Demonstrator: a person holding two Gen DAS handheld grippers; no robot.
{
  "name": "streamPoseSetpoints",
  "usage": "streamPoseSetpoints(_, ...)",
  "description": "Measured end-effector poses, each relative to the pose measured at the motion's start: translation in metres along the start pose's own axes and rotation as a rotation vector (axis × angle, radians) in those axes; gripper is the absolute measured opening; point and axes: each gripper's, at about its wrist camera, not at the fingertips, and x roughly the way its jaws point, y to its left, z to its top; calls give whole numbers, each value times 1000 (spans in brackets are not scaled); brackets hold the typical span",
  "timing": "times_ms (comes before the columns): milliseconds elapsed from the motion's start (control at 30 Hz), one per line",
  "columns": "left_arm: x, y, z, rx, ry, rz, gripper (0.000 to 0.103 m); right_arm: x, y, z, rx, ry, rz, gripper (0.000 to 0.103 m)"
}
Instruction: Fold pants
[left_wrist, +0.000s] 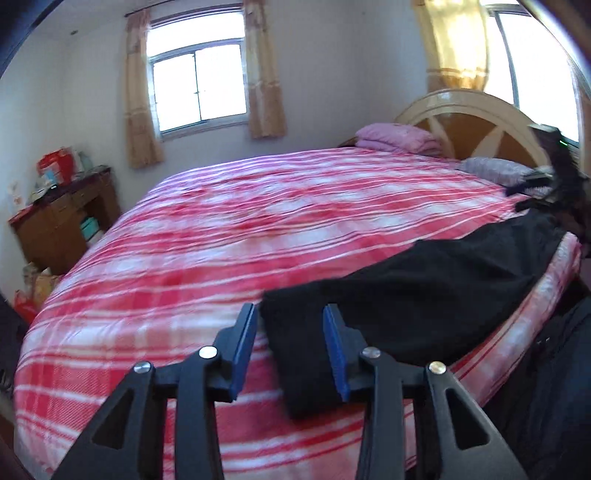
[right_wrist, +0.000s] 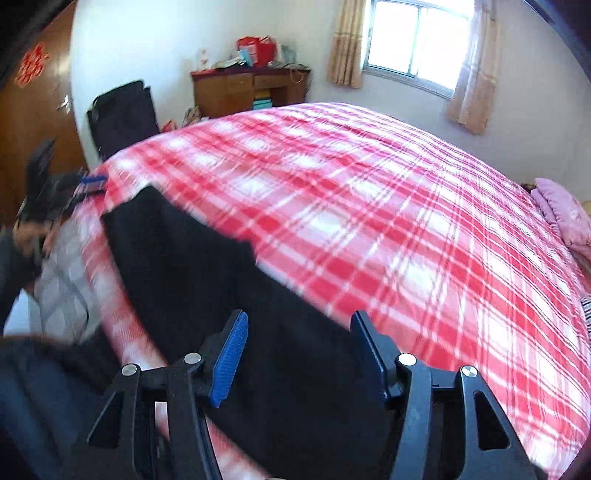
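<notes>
Black pants (left_wrist: 424, 288) lie flat along the near edge of a bed with a red and white plaid cover (left_wrist: 240, 229). My left gripper (left_wrist: 291, 314) is open, its blue-padded jaws just above one end of the pants. In the right wrist view the pants (right_wrist: 207, 280) stretch away to the left, and my right gripper (right_wrist: 299, 321) is open over their other end. The right gripper also shows at the far right of the left wrist view (left_wrist: 532, 184), and the left one shows far left in the right wrist view (right_wrist: 90, 184).
Folded pink bedding (left_wrist: 399, 138) and a grey pillow (left_wrist: 495, 170) lie by the curved headboard (left_wrist: 465, 110). A wooden desk (left_wrist: 62, 221) with bags stands left of the bed. A black chair (right_wrist: 122, 114) stands at the bed's far corner. Windows with curtains are behind.
</notes>
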Motion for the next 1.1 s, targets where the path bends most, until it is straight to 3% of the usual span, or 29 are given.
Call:
streamPoseSetpoints(100, 29, -33, 12, 44, 35, -75, 40, 34, -6, 28, 92, 11, 54, 59)
streamPoseSetpoints(200, 54, -55, 8, 101, 84, -103, 40, 73, -9, 47, 185, 52, 114, 55)
streamPoseSetpoints(367, 78, -68, -27, 131, 270, -149, 40, 131, -8, 50, 339, 176, 235, 48)
streamPoseSetpoints(500, 70, -58, -33, 69, 263, -193, 40, 148, -6, 45, 415, 237, 299, 44)
streamPoseSetpoints(667, 66, -65, -36, 103, 248, -180, 40, 151, 7, 46, 444, 261, 384, 44)
streamPoseSetpoints(733, 65, -64, -36, 95, 245, -188, 40, 157, 11, 46, 448, 284, 381, 43)
streamPoseSetpoints(800, 63, -64, -37, 100, 242, -186, 40, 165, 13, 44, 460, 309, 381, 27)
streamPoseSetpoints(900, 65, -64, -37, 119, 240, -170, 41, 170, 9, 37, 522, 308, 447, 12)
streamPoseSetpoints(1033, 67, -65, -37, 112, 240, -174, 41, 159, 3, 35, 573, 249, 513, 9)
streamPoseSetpoints(1100, 67, -66, -36, 112, 238, -174, 41, 149, 5, 39, 549, 217, 486, 6)
